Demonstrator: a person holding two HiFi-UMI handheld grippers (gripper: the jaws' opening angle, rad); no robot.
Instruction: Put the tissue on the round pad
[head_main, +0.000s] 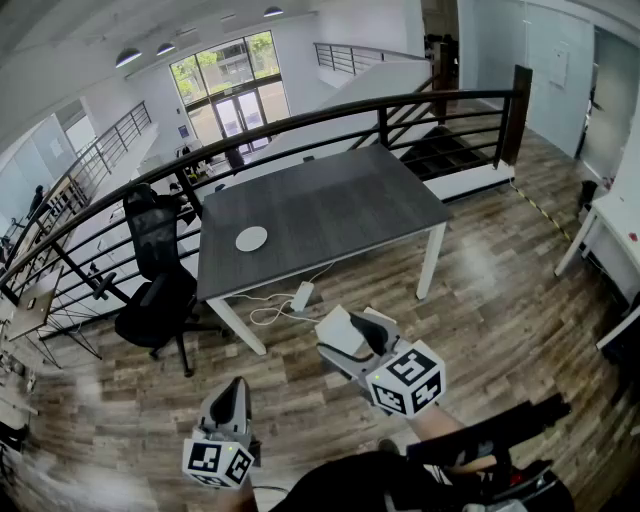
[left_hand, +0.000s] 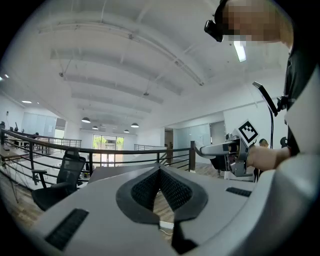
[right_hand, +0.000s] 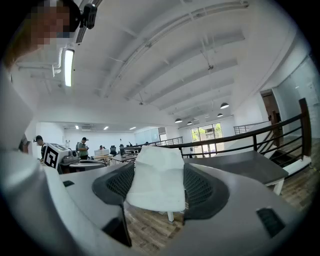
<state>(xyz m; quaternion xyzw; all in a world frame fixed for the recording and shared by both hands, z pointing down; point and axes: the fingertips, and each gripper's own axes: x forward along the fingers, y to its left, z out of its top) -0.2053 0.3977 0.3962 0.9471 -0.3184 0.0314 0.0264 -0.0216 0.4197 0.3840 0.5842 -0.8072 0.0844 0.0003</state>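
Note:
The white round pad (head_main: 251, 238) lies on the dark grey table (head_main: 330, 205), near its front left corner. In the air over the wooden floor, short of the table, my right gripper (head_main: 358, 328) is shut on a white tissue pack (head_main: 340, 333). In the right gripper view the tissue (right_hand: 157, 180) fills the gap between the black pads (right_hand: 200, 187), and my right gripper (right_hand: 158, 172) points level at the table (right_hand: 235, 165). Lower left, my left gripper (head_main: 230, 392) is shut with nothing in it. Its jaws meet at a point in the left gripper view (left_hand: 160, 171).
A black office chair (head_main: 160, 270) stands at the table's left end. A power strip with a cable (head_main: 300, 296) lies on the floor under the table. A dark railing (head_main: 300, 120) runs behind the table, and a white table (head_main: 610, 220) stands at the far right.

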